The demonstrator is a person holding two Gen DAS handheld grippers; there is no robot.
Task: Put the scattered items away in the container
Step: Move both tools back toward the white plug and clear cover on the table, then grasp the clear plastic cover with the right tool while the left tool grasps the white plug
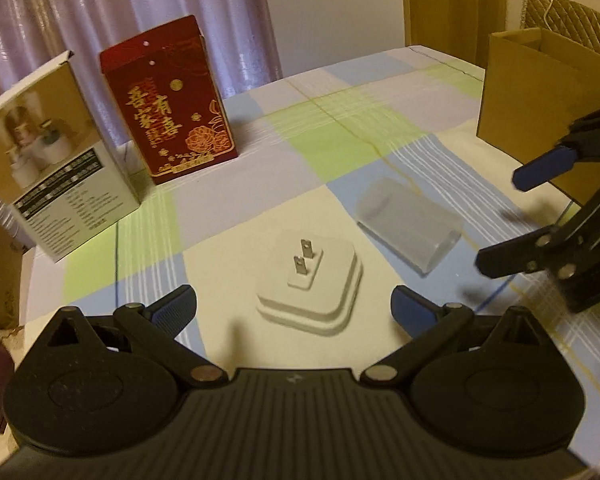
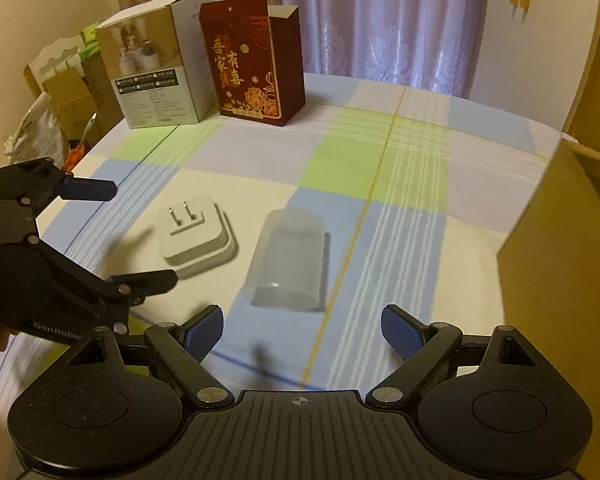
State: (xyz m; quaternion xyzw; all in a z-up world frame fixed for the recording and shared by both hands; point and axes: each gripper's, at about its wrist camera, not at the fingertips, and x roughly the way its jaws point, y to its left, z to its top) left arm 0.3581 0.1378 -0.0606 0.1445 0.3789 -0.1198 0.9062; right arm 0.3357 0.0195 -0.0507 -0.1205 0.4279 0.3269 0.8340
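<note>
A white power adapter (image 1: 310, 286) (image 2: 196, 236) lies prongs up on the checked cloth. Just short of it my left gripper (image 1: 294, 312) (image 2: 140, 234) stands open, fingers wider than the adapter, nothing between them. To the adapter's right a translucent plastic case (image 1: 408, 226) (image 2: 288, 260) lies on its side. My right gripper (image 2: 302, 334) (image 1: 496, 220) hangs open just in front of that case, empty. A brown cardboard box (image 1: 540, 104) (image 2: 564, 248), open at the top, stands at the right.
A red box with gold characters (image 1: 172, 100) (image 2: 256, 64) and a white product box (image 1: 56, 160) (image 2: 156, 72) stand upright at the back left. Cartons and bags (image 2: 60, 100) sit beyond the left edge. Curtains hang behind.
</note>
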